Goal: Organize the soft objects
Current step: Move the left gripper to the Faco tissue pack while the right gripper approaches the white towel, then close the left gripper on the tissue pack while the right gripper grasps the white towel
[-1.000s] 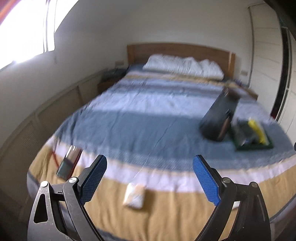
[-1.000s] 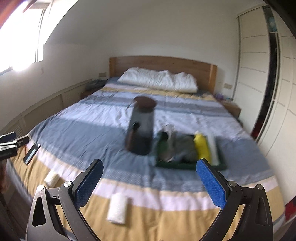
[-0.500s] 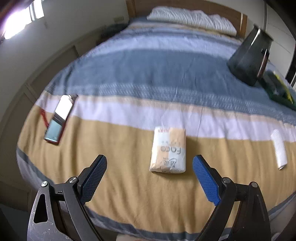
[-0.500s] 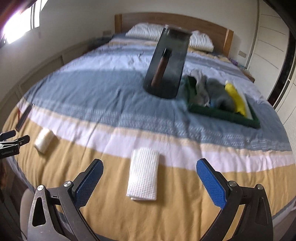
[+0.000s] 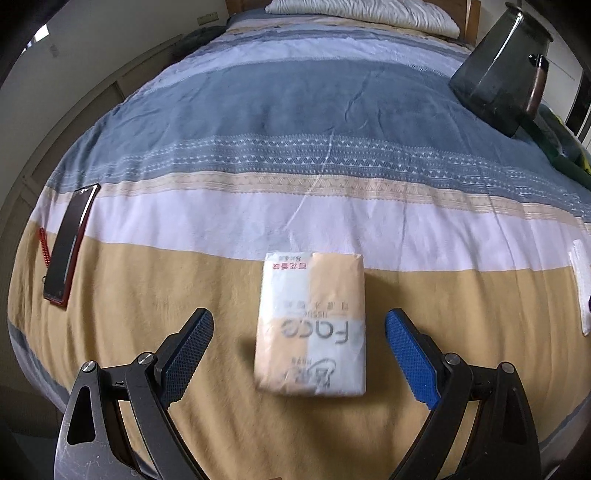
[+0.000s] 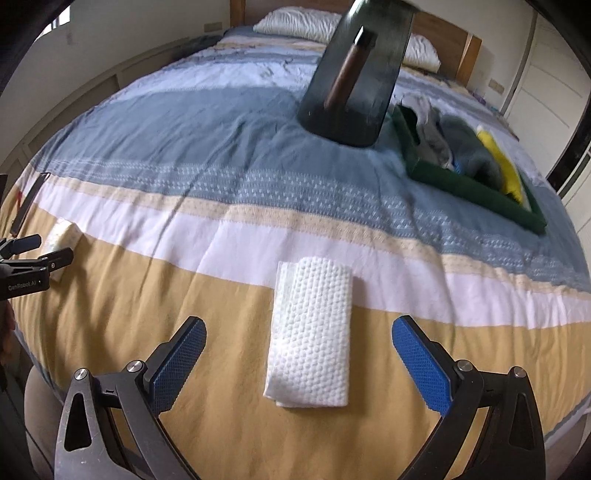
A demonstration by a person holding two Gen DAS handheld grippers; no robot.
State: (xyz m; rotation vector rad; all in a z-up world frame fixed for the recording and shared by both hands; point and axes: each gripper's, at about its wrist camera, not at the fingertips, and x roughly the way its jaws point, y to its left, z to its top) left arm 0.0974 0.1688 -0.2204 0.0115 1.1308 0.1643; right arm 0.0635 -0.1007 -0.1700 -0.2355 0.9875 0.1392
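Note:
A tissue pack (image 5: pixel 312 325), cream and white with printed letters, lies flat on the tan band of the striped bedspread (image 5: pixel 258 110). My left gripper (image 5: pixel 299 332) hovers over it, open, its blue pads either side and clear of it. A folded white textured towel (image 6: pixel 312 332) lies on the same tan band. Over the towel my right gripper (image 6: pixel 299 339) is open, pads apart from the cloth. A dark green tray (image 6: pixel 476 188) farther up the bed holds grey and yellow soft items. In the right wrist view the left gripper (image 6: pixel 33 251) shows at the left edge, above the tissue pack (image 6: pixel 61 236).
A dark tapered jug (image 6: pixel 354 74) with a brown handle stands on the bed beside the tray. A phone (image 5: pixel 70 243) in a red case lies near the bed's left edge. White pillows (image 5: pixel 362 13) rest against the wooden headboard. Wall panels run along the left side.
Both grippers have dropped toward the bed and tilted down. The tissue pack and the towel now sit large between their open pads. Nothing has been gripped.

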